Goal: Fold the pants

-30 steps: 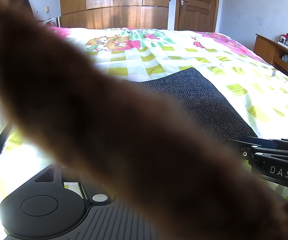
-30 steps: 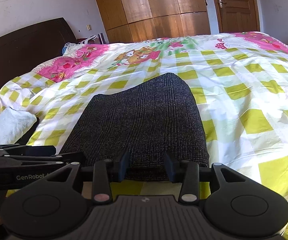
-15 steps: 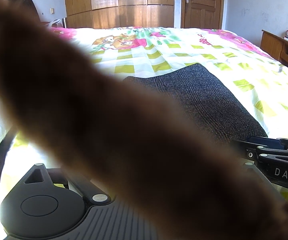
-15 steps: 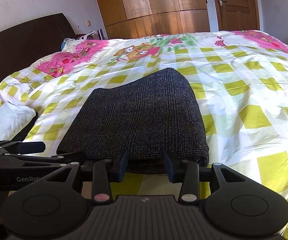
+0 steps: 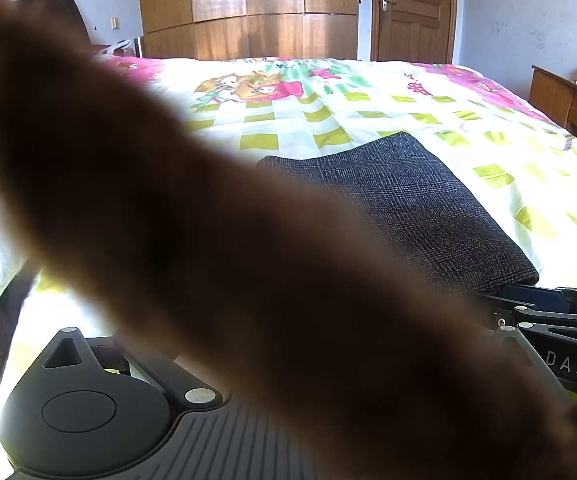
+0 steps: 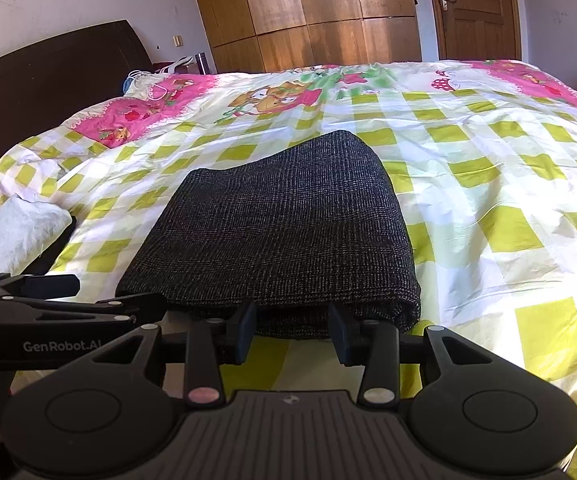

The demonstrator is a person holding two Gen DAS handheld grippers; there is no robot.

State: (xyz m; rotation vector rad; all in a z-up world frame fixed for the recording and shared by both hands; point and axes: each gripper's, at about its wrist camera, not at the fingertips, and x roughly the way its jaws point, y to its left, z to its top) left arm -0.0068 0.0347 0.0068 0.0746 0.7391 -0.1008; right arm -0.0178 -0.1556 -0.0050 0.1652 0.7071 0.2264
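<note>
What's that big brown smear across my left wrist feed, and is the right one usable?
Left wrist view: a blurred brown shape, far too close to focus on, hides the left claw; bright glare lower left. Right wrist view: sharp, sunlit, fisheye-bent; folded pants clear, right claw open at their near edge.

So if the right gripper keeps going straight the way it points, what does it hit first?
Most likely the near folded edge of the pants. The right gripper is open, its fingers just short of that edge, low over the bedspread. Depth is hard to judge; it may already touch.
</note>
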